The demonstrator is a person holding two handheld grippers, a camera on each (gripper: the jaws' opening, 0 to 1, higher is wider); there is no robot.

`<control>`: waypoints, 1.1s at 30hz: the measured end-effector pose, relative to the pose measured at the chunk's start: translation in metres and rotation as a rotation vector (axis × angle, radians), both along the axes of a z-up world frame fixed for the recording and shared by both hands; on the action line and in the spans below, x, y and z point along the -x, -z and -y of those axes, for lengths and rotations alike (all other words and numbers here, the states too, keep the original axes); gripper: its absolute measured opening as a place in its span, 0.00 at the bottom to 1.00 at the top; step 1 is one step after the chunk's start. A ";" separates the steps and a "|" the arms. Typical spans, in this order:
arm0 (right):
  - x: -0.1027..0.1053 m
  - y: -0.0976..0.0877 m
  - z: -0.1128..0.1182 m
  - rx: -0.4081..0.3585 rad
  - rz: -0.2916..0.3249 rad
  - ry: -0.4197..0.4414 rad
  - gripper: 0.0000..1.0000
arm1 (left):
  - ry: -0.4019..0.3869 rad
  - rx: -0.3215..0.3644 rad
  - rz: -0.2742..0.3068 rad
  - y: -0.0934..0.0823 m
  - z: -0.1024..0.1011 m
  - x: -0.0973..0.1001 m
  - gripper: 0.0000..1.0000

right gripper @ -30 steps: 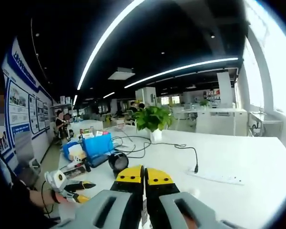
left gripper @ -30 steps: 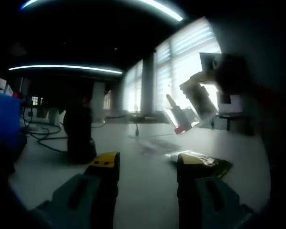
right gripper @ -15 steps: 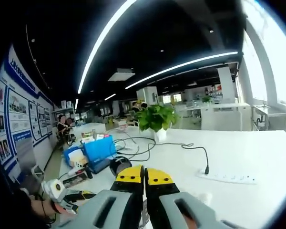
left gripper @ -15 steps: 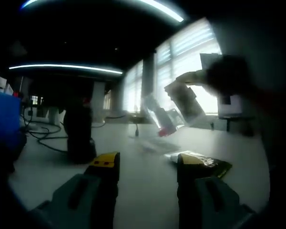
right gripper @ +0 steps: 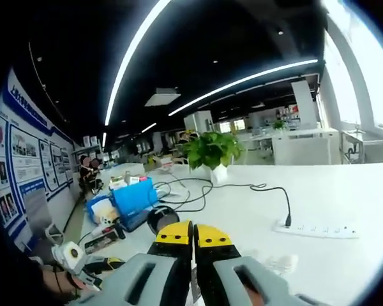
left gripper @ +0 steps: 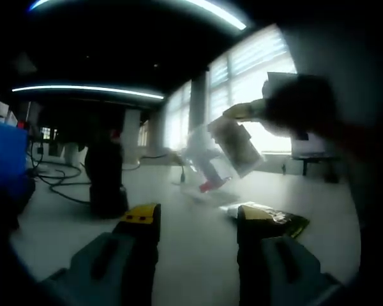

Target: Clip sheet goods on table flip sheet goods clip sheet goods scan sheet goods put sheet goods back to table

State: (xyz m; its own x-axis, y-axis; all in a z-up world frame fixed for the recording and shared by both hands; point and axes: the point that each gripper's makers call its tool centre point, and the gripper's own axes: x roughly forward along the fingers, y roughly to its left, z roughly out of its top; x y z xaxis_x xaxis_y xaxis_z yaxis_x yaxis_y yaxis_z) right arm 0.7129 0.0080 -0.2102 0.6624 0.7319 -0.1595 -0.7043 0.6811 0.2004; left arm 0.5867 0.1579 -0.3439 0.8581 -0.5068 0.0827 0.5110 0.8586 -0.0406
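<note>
A long white table [right gripper: 319, 255] in an open office carries a potted plant [right gripper: 212, 153], a blue box [right gripper: 133, 196] and a white power strip [right gripper: 319, 231]. In the left gripper view the left gripper [left gripper: 195, 220] hangs low over the table with its jaws apart, near a dark and yellow flat packet [left gripper: 271, 218] lying on the surface. The right gripper [left gripper: 242, 113] enters from the right, raised against the bright window, jaws pressed together on the top edge of a thin, pale, see-through sheet packet [left gripper: 228, 148] with a red corner, dangling tilted in the air above the table.
</note>
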 end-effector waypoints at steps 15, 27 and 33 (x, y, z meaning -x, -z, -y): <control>-0.015 0.026 -0.003 -0.026 -0.074 -0.006 0.00 | 0.000 -0.004 -0.001 0.000 -0.001 -0.001 0.41; -0.045 0.038 0.017 0.001 -0.104 0.045 0.00 | 0.002 -0.007 -0.003 0.001 0.000 -0.001 0.41; -0.061 0.045 0.027 0.083 -0.092 0.073 0.00 | 0.002 -0.010 -0.003 0.001 0.000 -0.001 0.41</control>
